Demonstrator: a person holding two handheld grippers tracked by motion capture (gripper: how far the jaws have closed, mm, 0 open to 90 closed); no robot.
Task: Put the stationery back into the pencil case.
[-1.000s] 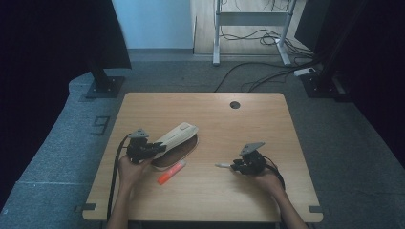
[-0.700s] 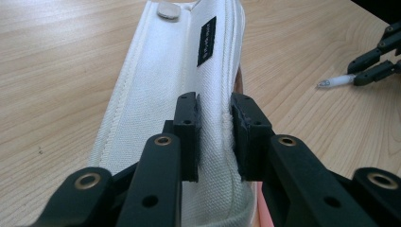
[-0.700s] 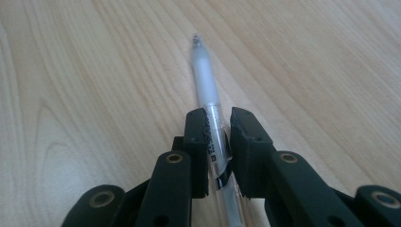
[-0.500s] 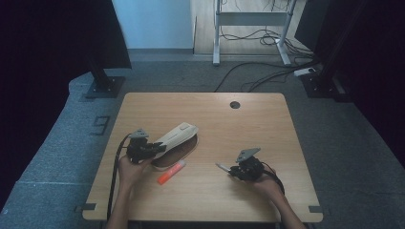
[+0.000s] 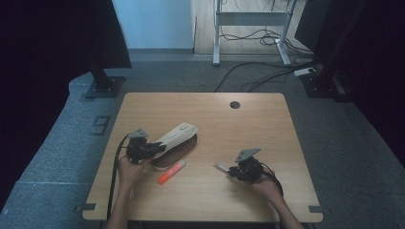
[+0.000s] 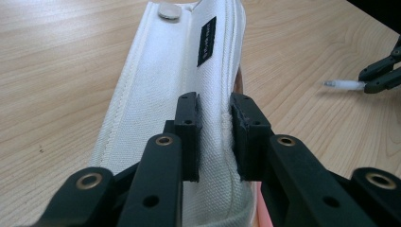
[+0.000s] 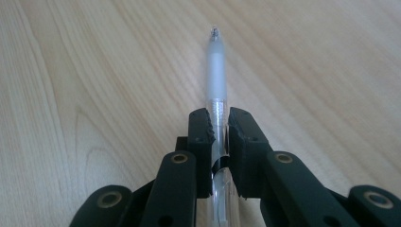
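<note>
A white fabric pencil case [image 5: 176, 136] [image 6: 184, 61] lies open on the wooden table [image 5: 239, 124], left of centre. My left gripper [image 5: 155, 148] [image 6: 216, 125] is shut on the case's upper flap and holds it raised. An orange marker [image 5: 171, 172] lies on the table just in front of the case. My right gripper [image 5: 230, 171] [image 7: 219, 127] is shut on a clear pen [image 7: 216, 66] [image 5: 221, 167], whose frosted tip points left toward the case. The right gripper [image 6: 380, 75] with the pen [image 6: 343, 84] also appears far off in the left gripper view.
A round cable hole [image 5: 234, 104] sits near the table's far edge. Beyond the table are a metal stand [image 5: 250, 28], floor cables and dark curtains. Bare wood lies between the case and the right gripper.
My right gripper with the pen has drawn slightly back toward the near edge. The left gripper keeps hold of the case flap.
</note>
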